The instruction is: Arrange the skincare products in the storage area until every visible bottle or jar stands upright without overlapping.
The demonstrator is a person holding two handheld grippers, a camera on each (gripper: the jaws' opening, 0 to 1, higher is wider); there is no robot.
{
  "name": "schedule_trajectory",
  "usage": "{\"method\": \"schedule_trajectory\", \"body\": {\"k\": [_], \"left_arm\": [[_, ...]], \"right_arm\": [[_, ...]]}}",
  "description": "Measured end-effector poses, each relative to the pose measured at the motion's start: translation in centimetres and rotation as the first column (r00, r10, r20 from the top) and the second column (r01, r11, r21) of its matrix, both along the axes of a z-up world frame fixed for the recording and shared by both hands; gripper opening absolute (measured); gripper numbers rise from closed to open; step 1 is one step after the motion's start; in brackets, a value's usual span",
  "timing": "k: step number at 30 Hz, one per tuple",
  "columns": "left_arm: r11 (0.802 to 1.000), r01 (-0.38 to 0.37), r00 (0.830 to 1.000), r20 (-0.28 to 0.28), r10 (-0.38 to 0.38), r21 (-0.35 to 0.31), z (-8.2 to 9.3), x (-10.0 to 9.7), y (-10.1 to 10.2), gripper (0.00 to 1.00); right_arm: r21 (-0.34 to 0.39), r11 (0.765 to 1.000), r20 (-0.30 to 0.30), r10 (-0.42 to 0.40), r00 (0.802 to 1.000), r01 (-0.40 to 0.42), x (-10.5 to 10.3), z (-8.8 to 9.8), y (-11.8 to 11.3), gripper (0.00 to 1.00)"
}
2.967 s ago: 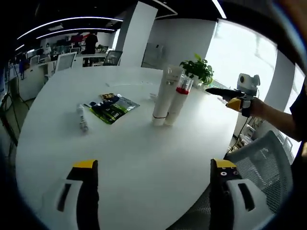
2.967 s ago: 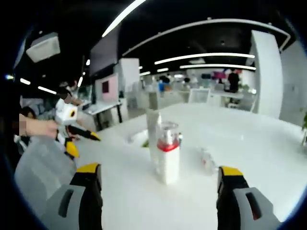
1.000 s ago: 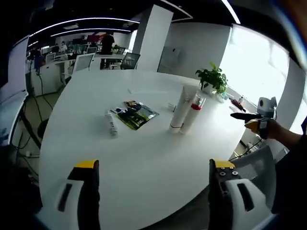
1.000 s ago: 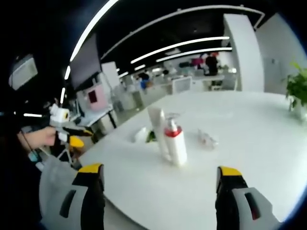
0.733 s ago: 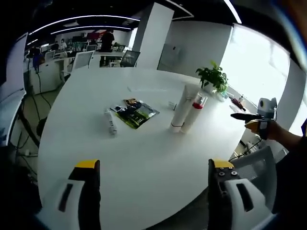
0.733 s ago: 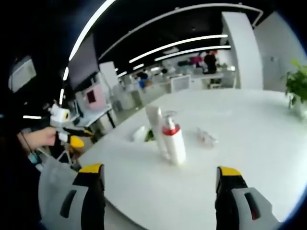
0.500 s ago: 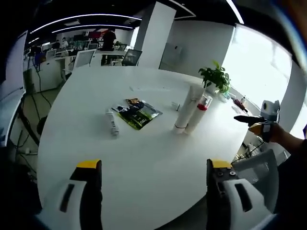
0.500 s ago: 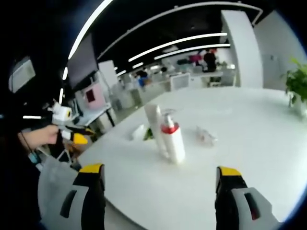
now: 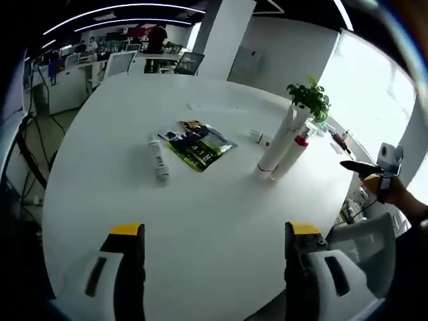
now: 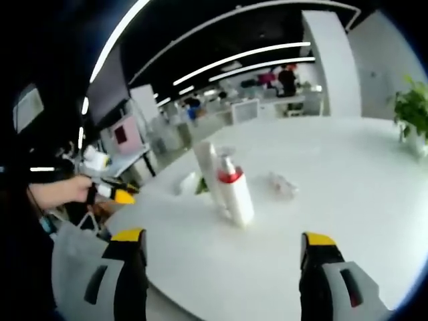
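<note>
Both grippers are empty, jaws wide apart: left gripper [image 9: 207, 267] and right gripper [image 10: 224, 271] hang back off the white table [image 9: 200, 221]. So far 2 products stand upright, touching: a white tube [image 9: 277, 144] and a red-collared pump bottle [image 10: 234, 190], around 1 o'clock in the left gripper view. Left to do, I'd say: a small tube [image 9: 159, 160] lying flat at 11 o'clock beside a green sachet [image 9: 200, 144]. Roughly halfway.

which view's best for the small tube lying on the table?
Left gripper view. The small tube lies flat on the white table, unblocked, beside the green sachet. In the right gripper view that side of the table sits behind the pump bottle and tall tube, and I can't pick the small tube out there.
</note>
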State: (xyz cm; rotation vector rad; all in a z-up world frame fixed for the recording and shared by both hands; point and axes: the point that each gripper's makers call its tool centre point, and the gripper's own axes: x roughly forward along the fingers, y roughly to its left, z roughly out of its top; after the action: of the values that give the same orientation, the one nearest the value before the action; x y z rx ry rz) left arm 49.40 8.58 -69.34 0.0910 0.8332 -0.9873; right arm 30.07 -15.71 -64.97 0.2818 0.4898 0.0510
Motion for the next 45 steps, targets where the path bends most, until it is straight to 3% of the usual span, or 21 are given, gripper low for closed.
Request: {"method": "schedule_trajectory", "body": {"k": [8,25,33,45], "left_arm": [[1.0,-0.009,1.0,-0.013,0.009,0.019,-0.4,2.3,-1.1,0.78],[0.997,-0.03,0.995,-0.092,0.037,0.077,-2.7,4.8,-2.4,0.76],[0.993,-0.052,0.993,-0.103,0.063,0.105,-3.6,7.2,-3.3,0.7],[0.994,-0.065,0.988,-0.131,0.076,0.088,-4.0,10.0,-5.1,0.69]], "right_arm": [[0.014,1.0,-0.017,-0.009,1.0,0.009,0.1,-0.7,-0.1,0.95],[0.042,0.999,-0.039,-0.021,0.999,0.022,0.5,-1.7,-0.6,0.94],[0.055,0.998,-0.062,-0.023,0.998,0.026,0.4,-2.6,-0.5,0.93],[0.066,0.998,-0.072,-0.011,0.997,0.016,1.2,-2.9,-0.6,0.92]]}}
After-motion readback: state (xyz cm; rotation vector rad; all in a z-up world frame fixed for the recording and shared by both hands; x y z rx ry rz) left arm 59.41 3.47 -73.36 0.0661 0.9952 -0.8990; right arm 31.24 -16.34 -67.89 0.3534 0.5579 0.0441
